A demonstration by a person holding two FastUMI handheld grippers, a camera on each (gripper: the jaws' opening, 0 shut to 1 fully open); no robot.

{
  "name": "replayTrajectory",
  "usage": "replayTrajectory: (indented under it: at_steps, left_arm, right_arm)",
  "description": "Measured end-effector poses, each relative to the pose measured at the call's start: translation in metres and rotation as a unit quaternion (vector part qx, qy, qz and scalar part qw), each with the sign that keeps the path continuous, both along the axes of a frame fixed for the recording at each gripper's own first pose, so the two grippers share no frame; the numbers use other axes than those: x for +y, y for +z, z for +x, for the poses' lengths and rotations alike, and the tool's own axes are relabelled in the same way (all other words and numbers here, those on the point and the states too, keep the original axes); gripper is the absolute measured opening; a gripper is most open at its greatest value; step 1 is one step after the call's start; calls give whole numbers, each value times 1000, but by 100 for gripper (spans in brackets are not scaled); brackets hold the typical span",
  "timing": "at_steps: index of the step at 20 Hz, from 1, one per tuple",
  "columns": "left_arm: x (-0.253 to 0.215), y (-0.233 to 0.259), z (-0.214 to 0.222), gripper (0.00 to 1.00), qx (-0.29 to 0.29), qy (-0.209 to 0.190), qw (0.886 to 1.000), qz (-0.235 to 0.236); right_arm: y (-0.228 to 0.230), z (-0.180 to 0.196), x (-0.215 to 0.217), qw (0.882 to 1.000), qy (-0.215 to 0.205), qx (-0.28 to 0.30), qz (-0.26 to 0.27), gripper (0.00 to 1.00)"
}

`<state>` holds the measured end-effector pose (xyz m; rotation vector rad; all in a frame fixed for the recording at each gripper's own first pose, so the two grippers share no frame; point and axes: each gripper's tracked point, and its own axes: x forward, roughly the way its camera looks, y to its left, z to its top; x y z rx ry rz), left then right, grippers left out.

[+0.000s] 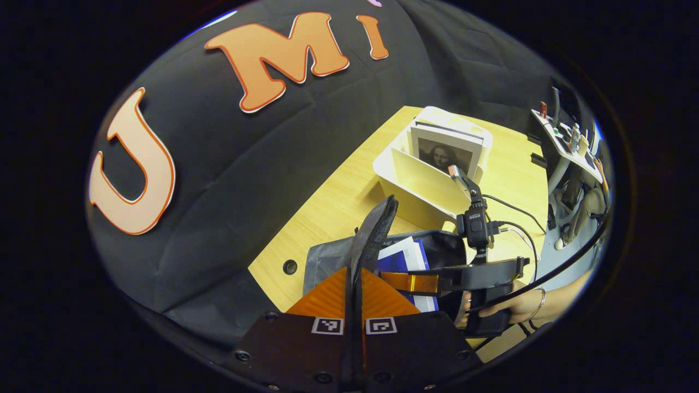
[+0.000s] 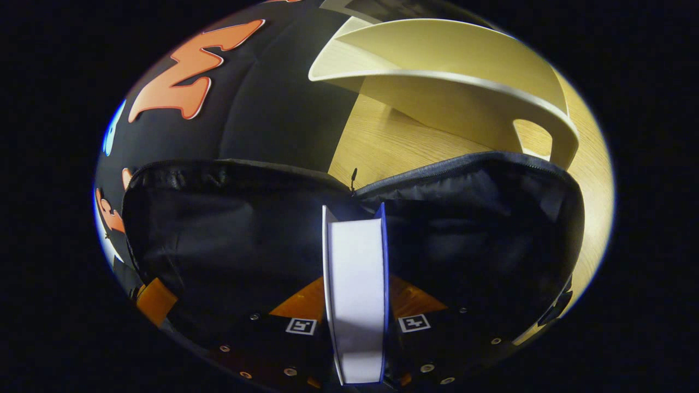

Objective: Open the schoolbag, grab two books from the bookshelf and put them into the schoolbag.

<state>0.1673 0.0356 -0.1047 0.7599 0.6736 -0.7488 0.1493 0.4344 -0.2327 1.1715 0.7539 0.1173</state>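
Both tools clamped (left (image 1: 355, 297), right (image 2: 356, 305)).

The left gripper view looks across the table (image 1: 327, 207) toward the shelf (image 1: 431, 185), bag (image 1: 437, 248) near. The right gripper view peers close into the bag (image 2: 218, 234); both share shelf (image 2: 453, 82) and bag.

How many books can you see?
2. One blue book is held between the right gripper fingers, going into the open bag. One picture-cover book stands in the white shelf on the table. More may hide behind it.
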Motion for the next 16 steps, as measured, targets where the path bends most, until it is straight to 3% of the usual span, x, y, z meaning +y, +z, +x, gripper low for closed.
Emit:
replayTrajectory:
  at_steps: [2,3,4,5,6,7,16]
  left_arm:
    - [7,-7,7,1,3,9,1000,2]
    - [13,-10,6,1,9,13,1000,-1]
    - [15,-13,8,1,13,17,1000,-4]
    - [16,-14,8,1,16,20,1000,-8]
    - [17,-15,9,1,19,22,1000,-12]
    - [20,-17,9,1,20,24,999,-14]
    - [29,-31,4,0,40,33,998,-45]
  right_arm:
    - [-10,-2,-1,1000,3,27,-17,47]
    - [-11,-4,-2,999,8,36,-18,38]
    - [-11,-8,-2,999,13,44,-19,52]
    - [-13,-12,-5,998,18,53,-25,75]
    - [-15,-17,-8,997,22,62,-33,90]
    - [-15,-21,-13,997,29,68,-36,94]
    - [23,-51,-108,993,47,70,-86,98]
